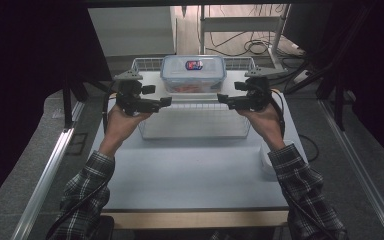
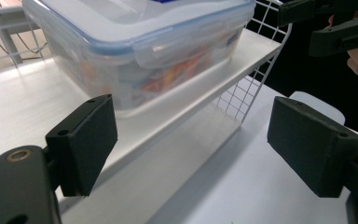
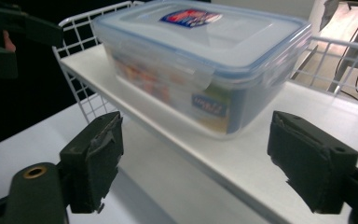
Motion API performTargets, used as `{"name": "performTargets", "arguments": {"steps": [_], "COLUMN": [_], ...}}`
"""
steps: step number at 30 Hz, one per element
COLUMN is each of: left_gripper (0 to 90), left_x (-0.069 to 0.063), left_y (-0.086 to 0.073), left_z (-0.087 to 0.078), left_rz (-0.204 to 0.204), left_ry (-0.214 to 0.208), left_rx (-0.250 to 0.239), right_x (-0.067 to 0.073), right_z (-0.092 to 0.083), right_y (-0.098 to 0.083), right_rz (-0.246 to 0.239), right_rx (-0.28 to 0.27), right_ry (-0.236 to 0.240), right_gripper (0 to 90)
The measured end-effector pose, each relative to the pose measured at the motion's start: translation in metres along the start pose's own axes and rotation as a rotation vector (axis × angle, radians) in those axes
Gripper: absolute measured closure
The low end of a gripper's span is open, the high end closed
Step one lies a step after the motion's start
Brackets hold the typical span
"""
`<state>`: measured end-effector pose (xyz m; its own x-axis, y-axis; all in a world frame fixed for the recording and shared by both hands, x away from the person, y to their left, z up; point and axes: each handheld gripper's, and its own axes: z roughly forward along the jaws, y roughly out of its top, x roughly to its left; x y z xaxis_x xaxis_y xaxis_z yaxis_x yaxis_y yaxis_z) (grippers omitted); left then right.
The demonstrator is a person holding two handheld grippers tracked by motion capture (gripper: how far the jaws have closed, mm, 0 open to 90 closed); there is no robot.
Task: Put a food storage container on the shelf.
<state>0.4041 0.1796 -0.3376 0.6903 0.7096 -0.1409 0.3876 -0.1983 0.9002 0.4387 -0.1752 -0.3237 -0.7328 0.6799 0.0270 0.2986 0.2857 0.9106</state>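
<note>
A clear plastic box with a blue-edged snap lid sits on a white shelf with wire-mesh ends, at the far side of the bench. Both tongs, left and right, hang wide open with nothing between them, one off each front corner of the box and apart from it. The box is smooth and slick, with rounded corners; hard pads could slide off its walls. A push might skid it back along the glossy shelf. Colourful packets show blurred inside.

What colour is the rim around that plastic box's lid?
Blue, around the clear lid of the plastic box; the right gripper view shows it best.
</note>
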Motion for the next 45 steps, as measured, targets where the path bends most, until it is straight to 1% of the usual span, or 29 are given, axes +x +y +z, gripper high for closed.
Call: {"name": "performTargets", "arguments": {"steps": [3,5,9,13,16,20,24,30,33,35,38,40,41,43,44,45], "left_gripper": [15.7,15.7,16.5,17.6,17.8,18.0,18.5,18.5,18.2,17.9,17.1,16.8,16.8,16.2,16.2,15.9], "left_x": [-0.006,-0.009,-0.015,-0.021,-0.024,-0.028,-0.031,-0.038,-0.040,-0.042,-0.044,-0.045,-0.045,-0.046,-0.047,-0.047], "left_y": [-0.007,-0.012,-0.022,-0.033,-0.042,-0.053,-0.062,-0.079,-0.088,-0.094,-0.105,-0.113,-0.115,-0.120,-0.122,-0.124], "left_z": [-0.001,-0.001,-0.002,-0.003,-0.005,-0.008,-0.010,-0.009,-0.008,-0.007,-0.004,-0.001,0.001,0.003,0.004,0.005], "left_rz": [0.003,0.003,0.022,0.041,0.041,0.051,0.048,0.039,0.031,0.024,0.014,0.001,0.000,0.000,-0.008,-0.010], "left_ry": [-0.006,-0.019,-0.025,-0.013,-0.010,0.006,0.011,0.013,0.015,0.015,0.010,0.003,-0.004,0.012,-0.002,-0.007], "left_rx": [0.013,0.020,0.036,0.067,0.078,0.099,0.108,0.116,0.114,0.111,0.110,0.105,0.122,0.125,0.123,0.125], "right_x": [0.005,0.008,0.012,0.016,0.018,0.022,0.026,0.031,0.032,0.032,0.033,0.033,0.033,0.033,0.033,0.033], "right_z": [-0.001,-0.001,-0.003,-0.005,-0.005,-0.006,-0.007,-0.008,-0.010,-0.011,-0.013,-0.014,-0.014,-0.016,-0.016,-0.017], "right_y": [-0.005,-0.009,-0.016,-0.024,-0.029,-0.036,-0.044,-0.057,-0.064,-0.070,-0.077,-0.081,-0.083,-0.087,-0.089,-0.091], "right_rz": [-0.013,-0.021,-0.027,-0.029,-0.032,-0.030,-0.040,-0.042,-0.040,-0.043,-0.045,-0.038,-0.038,-0.038,-0.036,-0.030], "right_rx": [0.008,0.012,0.020,0.032,0.037,0.040,0.047,0.058,0.056,0.057,0.058,0.060,0.065,0.064,0.064,0.066], "right_ry": [0.009,0.012,0.026,0.039,0.048,0.060,0.065,0.075,0.075,0.084,0.077,0.084,0.085,0.084,0.085,0.089], "right_gripper": [15.7,14.6,13.4,13.1,13.0,12.6,12.1,11.4,10.1,8.9,7.9,7.1,6.5,6.0,5.7,5.2]}}
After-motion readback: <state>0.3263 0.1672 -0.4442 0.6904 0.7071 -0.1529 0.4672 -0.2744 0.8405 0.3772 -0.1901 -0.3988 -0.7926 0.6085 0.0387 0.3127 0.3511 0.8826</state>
